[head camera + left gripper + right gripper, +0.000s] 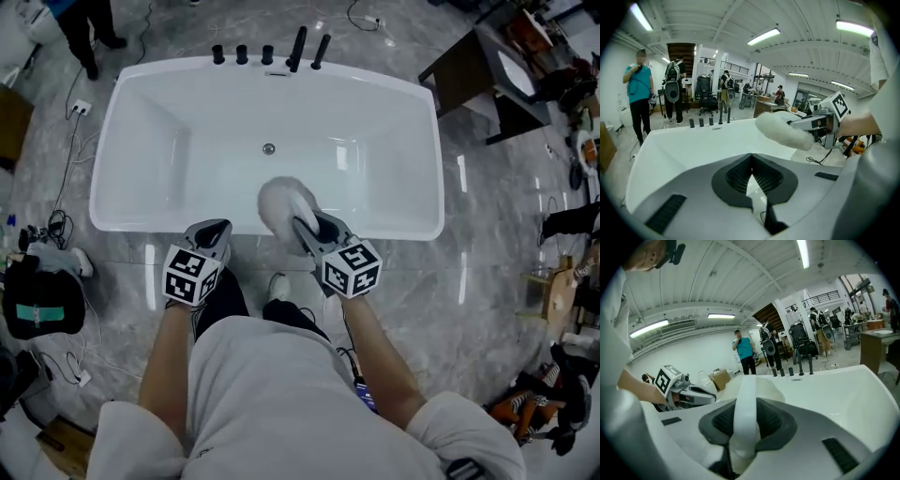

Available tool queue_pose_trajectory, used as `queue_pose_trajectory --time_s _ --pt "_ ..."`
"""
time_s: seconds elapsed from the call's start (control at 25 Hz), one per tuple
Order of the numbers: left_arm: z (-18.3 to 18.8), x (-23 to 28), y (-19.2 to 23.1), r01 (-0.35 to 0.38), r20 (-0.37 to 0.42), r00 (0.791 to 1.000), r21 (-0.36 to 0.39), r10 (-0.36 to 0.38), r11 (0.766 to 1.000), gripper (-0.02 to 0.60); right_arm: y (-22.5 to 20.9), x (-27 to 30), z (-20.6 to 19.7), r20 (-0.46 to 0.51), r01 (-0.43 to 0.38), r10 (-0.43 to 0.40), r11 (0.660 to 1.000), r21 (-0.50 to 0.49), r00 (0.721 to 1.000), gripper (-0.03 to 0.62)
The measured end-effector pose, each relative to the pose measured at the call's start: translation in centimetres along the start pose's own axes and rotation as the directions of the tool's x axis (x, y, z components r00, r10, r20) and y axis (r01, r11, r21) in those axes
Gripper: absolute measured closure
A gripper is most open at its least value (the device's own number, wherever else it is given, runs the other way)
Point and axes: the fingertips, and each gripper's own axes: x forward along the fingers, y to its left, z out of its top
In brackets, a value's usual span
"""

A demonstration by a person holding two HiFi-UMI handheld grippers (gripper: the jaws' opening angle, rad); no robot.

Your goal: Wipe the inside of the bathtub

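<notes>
The white bathtub lies in front of me, its drain at mid floor. My right gripper is shut on the strap of a fluffy white wiping mitt. The mitt hangs just over the tub's near rim. My left gripper hovers at the same rim, to the left of the mitt, and its jaws meet with nothing between them. In the left gripper view the mitt and the right gripper show above the tub. The right gripper view shows the left gripper at its left.
Black taps and a spout line the tub's far rim. A person stands beyond the far left corner. Cables and a dark bag lie on the floor at left. A table stands at upper right.
</notes>
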Motion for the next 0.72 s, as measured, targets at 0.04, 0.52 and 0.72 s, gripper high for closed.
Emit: queue_pose_trajectory --time_s 0.04,0.52,0.72 --pt "0.3 -0.7 -1.3 -0.005 0.011 1.0 0.009 0.005 1.0 0.571 0.4 -1.3 0.1 0.014 -0.003 0.003 1.0 -0.004 1.0 0.499" --pt "2.8 -6.4 -6.1 0.018 0.112 0.993 0.078 -0.027 0.997 0.571 2.3 -9.8 2.4 0.149 0.075 -0.07 0.997 -0.033 0.986 0.499" --pt "4.4 -8.3 -4.1 0.031 0.157 0.987 0.066 -0.041 0.997 0.571 3.2 -10.5 3.8 0.171 0.129 -0.122 0.991 -0.028 0.978 0.499"
